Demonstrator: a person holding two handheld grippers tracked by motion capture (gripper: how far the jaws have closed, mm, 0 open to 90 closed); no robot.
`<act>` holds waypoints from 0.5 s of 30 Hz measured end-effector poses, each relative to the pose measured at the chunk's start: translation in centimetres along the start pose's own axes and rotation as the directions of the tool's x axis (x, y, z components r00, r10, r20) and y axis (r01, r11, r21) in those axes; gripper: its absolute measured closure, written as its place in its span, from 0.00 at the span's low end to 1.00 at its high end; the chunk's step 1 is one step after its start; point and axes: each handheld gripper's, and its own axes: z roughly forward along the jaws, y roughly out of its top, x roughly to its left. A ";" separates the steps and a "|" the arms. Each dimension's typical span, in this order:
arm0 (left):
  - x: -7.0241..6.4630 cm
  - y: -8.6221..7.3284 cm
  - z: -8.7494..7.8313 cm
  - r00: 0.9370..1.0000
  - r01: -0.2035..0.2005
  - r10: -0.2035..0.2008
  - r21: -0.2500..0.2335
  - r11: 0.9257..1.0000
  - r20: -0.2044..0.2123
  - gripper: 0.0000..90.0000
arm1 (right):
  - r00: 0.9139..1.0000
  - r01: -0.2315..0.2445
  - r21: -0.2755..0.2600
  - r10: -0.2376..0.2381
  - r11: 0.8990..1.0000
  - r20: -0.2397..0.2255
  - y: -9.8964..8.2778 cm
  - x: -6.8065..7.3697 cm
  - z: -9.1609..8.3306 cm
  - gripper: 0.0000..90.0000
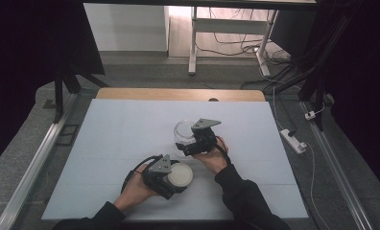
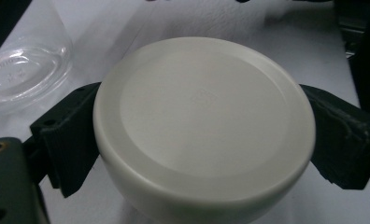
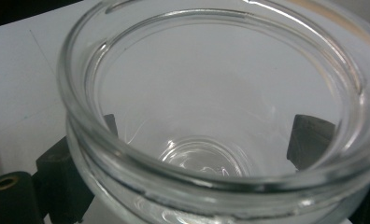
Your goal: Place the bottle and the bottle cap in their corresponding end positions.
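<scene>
While the left gripper (image 1: 178,178) clamps one white lid (image 2: 204,126), the right gripper (image 1: 187,139) clamps one glass jar (image 3: 220,116).

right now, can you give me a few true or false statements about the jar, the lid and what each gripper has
1. The left gripper grips the white lid by its rim, a finger on each side. True.
2. The glass jar is full of liquid. False: it is empty.
3. The right gripper is closed around the jar. True.
4. The lid is already on the jar. False: the lid is held apart from the jar, nearer the person.
5. The table is covered in red. False: it is pale white.
</scene>
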 end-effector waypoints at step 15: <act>0.6 -0.8 1.8 1.000 -0.016 0.017 0.131 0.991 -0.009 0.09 | 1.000 0.001 0.032 -0.001 0.999 0.009 -0.5 -0.1 1.8 0.07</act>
